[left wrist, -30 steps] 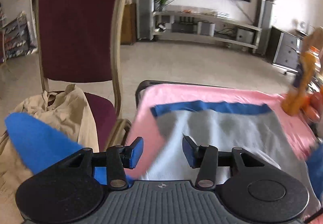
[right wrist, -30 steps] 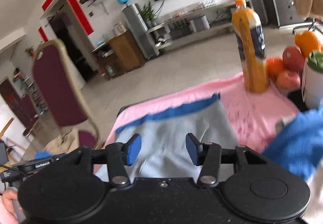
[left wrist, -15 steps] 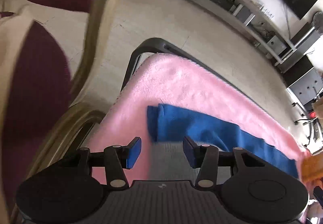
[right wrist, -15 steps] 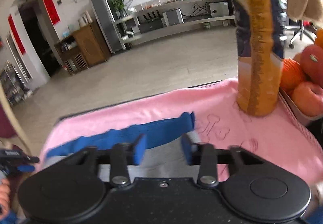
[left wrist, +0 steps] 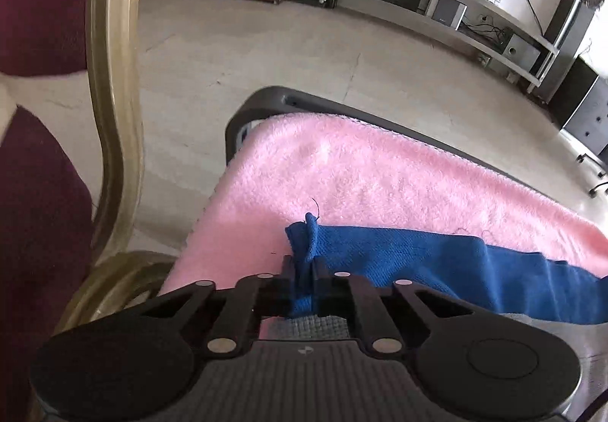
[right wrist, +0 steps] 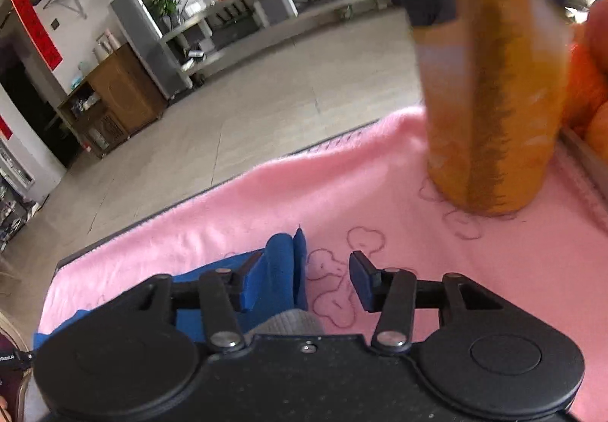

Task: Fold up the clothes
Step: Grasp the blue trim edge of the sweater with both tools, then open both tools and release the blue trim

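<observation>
Claws have both dropped to the garment's far blue band (left wrist: 437, 262): left claw (left wrist: 304, 285) just snapped together, clamped on the band's left corner, while right claw (right wrist: 300, 285) stands apart, jaws just widened a bit, w/ the right corner bunched between them but not pinched. Judging by that, one corner's secured, other still needs a grip before the fold. Garment lies on pink blanket (left wrist: 380, 175) over the worktop, bottle (right wrist: 490, 110) & fruit at right, chair (left wrist: 114, 80) at left, tiled floor & TV shelf beyond.

Bright daylight, fisheye warp, motion blur
</observation>
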A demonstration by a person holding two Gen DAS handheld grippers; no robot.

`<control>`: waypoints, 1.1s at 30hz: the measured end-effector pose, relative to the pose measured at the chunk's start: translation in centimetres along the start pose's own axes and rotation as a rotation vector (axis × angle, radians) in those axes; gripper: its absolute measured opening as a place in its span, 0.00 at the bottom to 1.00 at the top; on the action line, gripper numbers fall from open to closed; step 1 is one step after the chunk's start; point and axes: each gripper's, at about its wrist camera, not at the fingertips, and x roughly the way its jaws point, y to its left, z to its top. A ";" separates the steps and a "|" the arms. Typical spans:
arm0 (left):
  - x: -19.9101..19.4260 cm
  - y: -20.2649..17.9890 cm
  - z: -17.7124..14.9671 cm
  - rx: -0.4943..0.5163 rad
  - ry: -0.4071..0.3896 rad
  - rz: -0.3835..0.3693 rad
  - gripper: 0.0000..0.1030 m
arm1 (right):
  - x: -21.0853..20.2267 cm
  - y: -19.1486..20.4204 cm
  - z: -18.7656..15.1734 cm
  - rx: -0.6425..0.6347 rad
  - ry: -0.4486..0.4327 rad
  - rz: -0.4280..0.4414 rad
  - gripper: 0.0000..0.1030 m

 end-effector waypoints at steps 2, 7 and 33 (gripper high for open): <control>-0.8 -1.0 0.0 0.076 -0.053 0.045 0.04 | 0.4 0.6 -0.2 -0.025 0.005 0.018 0.15; -4.3 -4.8 0.2 0.356 -0.295 0.135 0.04 | -2.6 3.3 -1.5 -0.224 -0.163 -0.057 0.05; -18.9 1.1 -5.3 0.330 -0.149 0.280 0.26 | -24.1 3.5 -2.9 -0.148 -0.196 0.046 0.43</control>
